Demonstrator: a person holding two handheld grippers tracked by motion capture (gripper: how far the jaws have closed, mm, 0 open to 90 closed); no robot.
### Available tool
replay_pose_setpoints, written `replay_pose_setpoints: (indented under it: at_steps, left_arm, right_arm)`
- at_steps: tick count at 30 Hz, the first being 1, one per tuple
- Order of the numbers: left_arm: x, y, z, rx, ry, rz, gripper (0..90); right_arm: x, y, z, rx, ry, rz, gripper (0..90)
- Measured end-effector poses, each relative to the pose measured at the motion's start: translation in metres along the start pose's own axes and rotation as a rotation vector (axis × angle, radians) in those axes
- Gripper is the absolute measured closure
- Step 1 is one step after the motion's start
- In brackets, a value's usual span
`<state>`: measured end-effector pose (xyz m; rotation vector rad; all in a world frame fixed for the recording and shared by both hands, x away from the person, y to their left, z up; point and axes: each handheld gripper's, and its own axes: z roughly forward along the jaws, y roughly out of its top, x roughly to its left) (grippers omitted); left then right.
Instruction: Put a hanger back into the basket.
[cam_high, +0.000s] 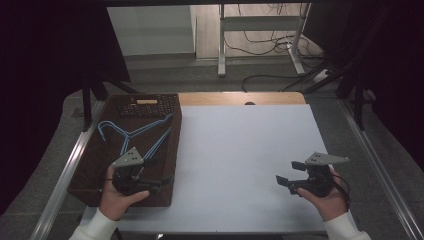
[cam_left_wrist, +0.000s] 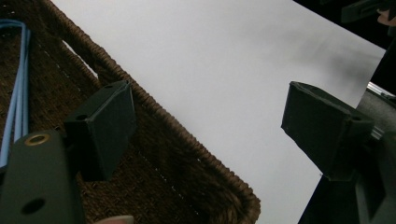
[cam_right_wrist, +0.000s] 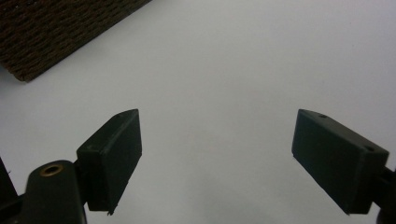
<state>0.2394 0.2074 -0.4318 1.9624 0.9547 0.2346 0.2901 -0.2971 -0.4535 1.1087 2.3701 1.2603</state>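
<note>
— Where is the left claw (cam_high: 150, 184)?
— It hangs over the near right corner of the dark woven basket (cam_high: 92, 172), jaws spread wide with nothing between them. In the left gripper view one jaw sits over the basket's floor, the other over the white worktop (cam_left_wrist: 224, 70) past the rim.
— What lies in the basket?
— Blue wire hangers (cam_high: 135, 132) in the middle, a dark flat item at the far end that I cannot identify.
— And the right claw (cam_high: 290, 172)?
— Above the bare worktop near its right front, jaws also wide apart and empty, pointing left toward the basket, well apart from it.
</note>
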Motion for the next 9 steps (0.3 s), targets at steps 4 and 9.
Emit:
replay_pose_setpoints:
  at_steps: [4, 9]
  left_arm:
    - [0.0019, 0.0006, -0.0021, -0.011, -0.006, -0.004, 17.1]
    - [0.0027, 0.0011, -0.0038, -0.021, -0.014, -0.011, 16.7]
  right_arm:
    - [0.0011, 0.0012, 0.0013, -0.004, 0.002, -0.011, 15.9]
    - [0.0031, 0.0013, 0.0022, -0.009, 0.0, -0.02, 14.7]
